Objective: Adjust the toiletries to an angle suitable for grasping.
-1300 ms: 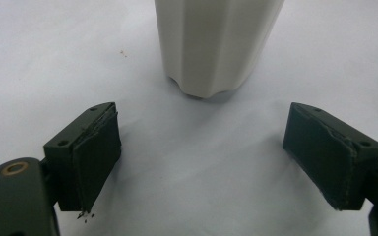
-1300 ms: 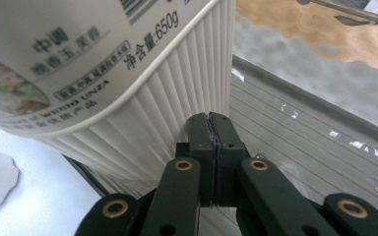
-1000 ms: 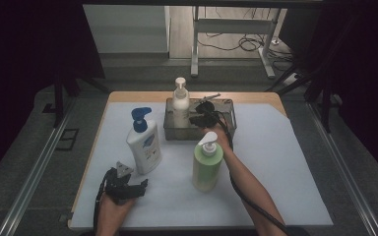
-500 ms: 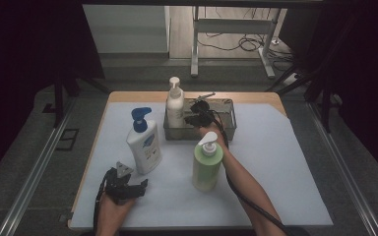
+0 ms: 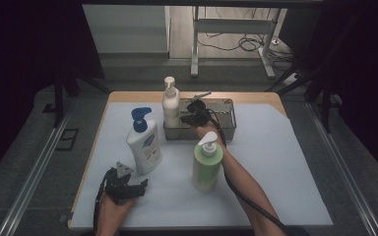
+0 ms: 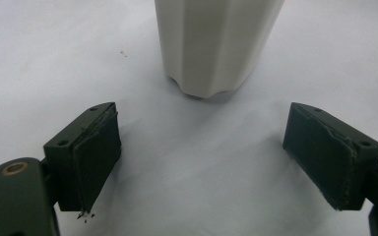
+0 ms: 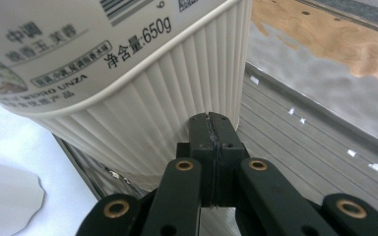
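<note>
The right hand-held gripper (image 5: 189, 118) reaches into the metal tray (image 5: 226, 129) at the far side of the surface (image 5: 285, 187), its jaws pressed flat together with nothing between them, tips against the ribbed lower wall of the cream pump bottle (image 5: 171, 105). That bottle stands upright at the tray's left end. A second ago it stood a little further right, nearer the tray's middle; it now sits closer to the left wall, and the right hand-held gripper has shifted left with it.

The left hand-held gripper (image 5: 128, 189) lies low at the near left of the surface, jaws spread wide and holding nothing, in the same spot as before. Just beyond it stands the white bottle with the blue pump (image 5: 143, 142), and the green bottle (image 5: 206, 164) stands upright beside the right forearm, both unmoved
</note>
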### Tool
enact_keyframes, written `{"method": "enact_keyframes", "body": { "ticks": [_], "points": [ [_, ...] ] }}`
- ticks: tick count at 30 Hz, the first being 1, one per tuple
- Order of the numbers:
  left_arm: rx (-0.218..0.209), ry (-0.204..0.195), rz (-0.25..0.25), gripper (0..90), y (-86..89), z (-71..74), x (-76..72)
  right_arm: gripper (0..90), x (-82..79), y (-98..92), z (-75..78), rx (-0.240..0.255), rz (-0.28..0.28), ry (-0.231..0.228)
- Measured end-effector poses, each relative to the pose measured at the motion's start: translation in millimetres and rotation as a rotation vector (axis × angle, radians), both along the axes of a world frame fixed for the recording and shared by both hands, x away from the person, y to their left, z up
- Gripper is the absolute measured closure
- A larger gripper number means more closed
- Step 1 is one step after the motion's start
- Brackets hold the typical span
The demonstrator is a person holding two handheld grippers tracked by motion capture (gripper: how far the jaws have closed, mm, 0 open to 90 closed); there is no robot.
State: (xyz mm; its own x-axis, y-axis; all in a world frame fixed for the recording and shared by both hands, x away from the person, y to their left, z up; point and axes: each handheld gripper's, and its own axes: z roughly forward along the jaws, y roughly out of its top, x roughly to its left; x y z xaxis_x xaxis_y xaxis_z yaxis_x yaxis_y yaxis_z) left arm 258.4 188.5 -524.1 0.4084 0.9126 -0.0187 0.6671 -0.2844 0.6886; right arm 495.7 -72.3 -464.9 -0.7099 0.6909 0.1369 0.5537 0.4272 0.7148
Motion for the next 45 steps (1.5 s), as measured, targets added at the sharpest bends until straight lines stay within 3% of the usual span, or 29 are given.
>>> {"method": "enact_keyframes", "body": {
  "ticks": [8,12,20,28,38,45],
  "points": [
    [-0.002,0.001,0.001,14.1,-0.1,0.0,0.0,88.4,1.0,-1.8,-0.4,0.013,0.011,0.011],
    [-0.002,0.0,0.001,14.1,-0.1,-0.1,0.0,79.5,0.1,-2.4,-0.8,-0.032,-0.001,0.008],
    [-0.002,0.001,0.001,14.1,0.0,0.0,0.0,71.5,-5.4,-10.3,3.2,-0.046,0.001,-0.012],
    [-0.003,0.001,0.0,14.2,0.0,-0.1,0.0,59.6,-10.7,-28.4,12.6,-0.015,-0.015,-0.025],
    [-0.002,0.0,0.0,14.1,0.2,-0.1,0.1,39.7,-28.0,-46.1,23.9,0.011,0.022,-0.044],
    [-0.003,0.001,0.0,14.1,0.1,-0.2,0.1,33.2,-37.6,-52.0,29.3,0.007,0.036,-0.06]
  ]
}}
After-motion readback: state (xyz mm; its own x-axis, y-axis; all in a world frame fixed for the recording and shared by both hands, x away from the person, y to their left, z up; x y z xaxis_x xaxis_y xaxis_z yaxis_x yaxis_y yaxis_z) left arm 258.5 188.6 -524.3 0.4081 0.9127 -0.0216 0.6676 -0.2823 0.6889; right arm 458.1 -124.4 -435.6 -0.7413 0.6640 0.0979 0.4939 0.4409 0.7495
